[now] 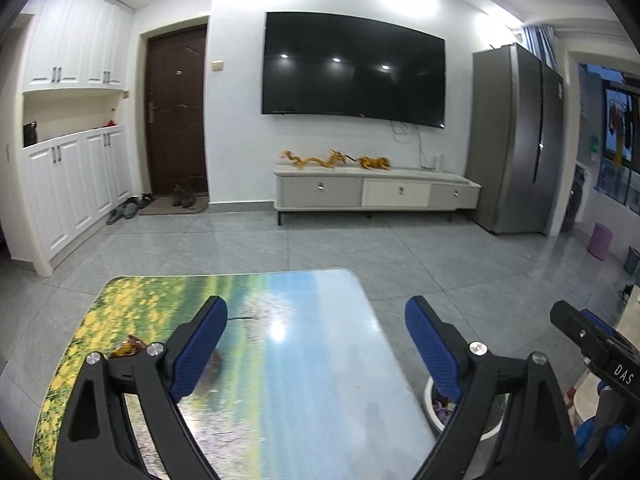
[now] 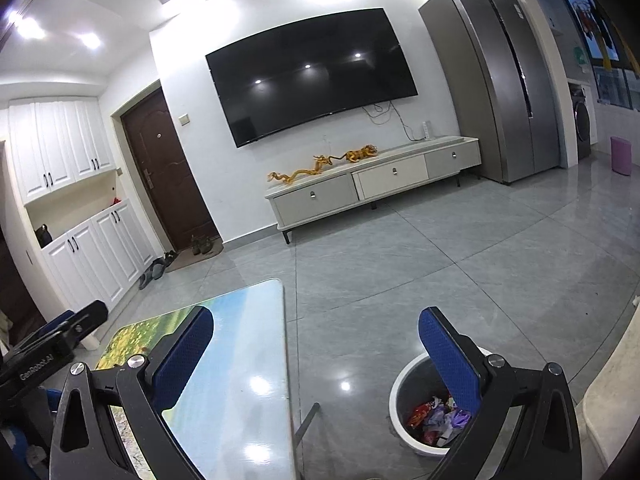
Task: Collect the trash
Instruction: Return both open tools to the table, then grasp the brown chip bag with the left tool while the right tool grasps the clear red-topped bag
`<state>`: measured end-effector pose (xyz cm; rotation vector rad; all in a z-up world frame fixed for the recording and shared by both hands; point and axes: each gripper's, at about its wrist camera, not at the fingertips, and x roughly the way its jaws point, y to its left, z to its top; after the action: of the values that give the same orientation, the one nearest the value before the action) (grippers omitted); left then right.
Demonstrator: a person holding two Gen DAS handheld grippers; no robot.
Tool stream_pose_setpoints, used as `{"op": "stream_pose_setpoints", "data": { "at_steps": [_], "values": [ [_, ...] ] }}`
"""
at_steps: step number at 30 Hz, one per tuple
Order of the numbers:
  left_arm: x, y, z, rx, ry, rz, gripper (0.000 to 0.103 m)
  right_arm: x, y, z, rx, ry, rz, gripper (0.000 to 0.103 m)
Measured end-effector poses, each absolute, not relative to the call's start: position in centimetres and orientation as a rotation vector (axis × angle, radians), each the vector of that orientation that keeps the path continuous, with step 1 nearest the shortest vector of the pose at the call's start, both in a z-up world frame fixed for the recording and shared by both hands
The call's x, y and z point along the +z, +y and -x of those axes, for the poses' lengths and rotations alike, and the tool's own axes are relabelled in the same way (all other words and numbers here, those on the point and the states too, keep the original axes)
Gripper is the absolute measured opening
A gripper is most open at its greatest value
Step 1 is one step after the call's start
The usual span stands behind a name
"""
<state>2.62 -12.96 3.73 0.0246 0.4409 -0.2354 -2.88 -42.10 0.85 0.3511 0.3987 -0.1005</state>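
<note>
The left gripper [image 1: 316, 344] is hanging over the glossy table with the printed meadow-and-sky top [image 1: 304, 392], its blue-padded jaws spread wide with nothing between them. Just outside its left finger a crinkled brown-and-gold wrapper [image 1: 127, 347] is lying on the yellow-flower part of the tabletop, partly hidden by the finger. It looks feather-light, thin and crackly, likely to skid on the shiny surface, so pinching a raised fold seems wisest. The right gripper [image 2: 316, 356] is also gaping empty, its right finger hovering above the round white-rimmed grey bin [image 2: 400, 390], already holding colourful wrappers. "DAS" is showing on the right gripper's body, "GenRobot.AI" on the left's.
</note>
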Motion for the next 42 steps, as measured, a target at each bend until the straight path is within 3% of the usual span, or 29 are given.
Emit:
{"op": "stream_pose_setpoints", "data": {
  "at_steps": [9, 28, 42],
  "values": [
    [3.2, -6.5, -2.0, -0.145, 0.430, 0.047, 0.101, 1.5, -37.1, 1.5, -0.048, 0.420, -0.270, 0.103],
    [-1.2, 4.5, -3.4, -0.053, 0.508, 0.158, 0.102, -0.1, -27.4, -2.7, 0.009, 0.530, -0.145, 0.103],
    [-3.9, 7.8, -4.8, -0.012, 0.563, 0.194, 0.102, -2.0, -24.1, -4.6, 0.056, 0.604, -0.104, 0.103]
  ]
}}
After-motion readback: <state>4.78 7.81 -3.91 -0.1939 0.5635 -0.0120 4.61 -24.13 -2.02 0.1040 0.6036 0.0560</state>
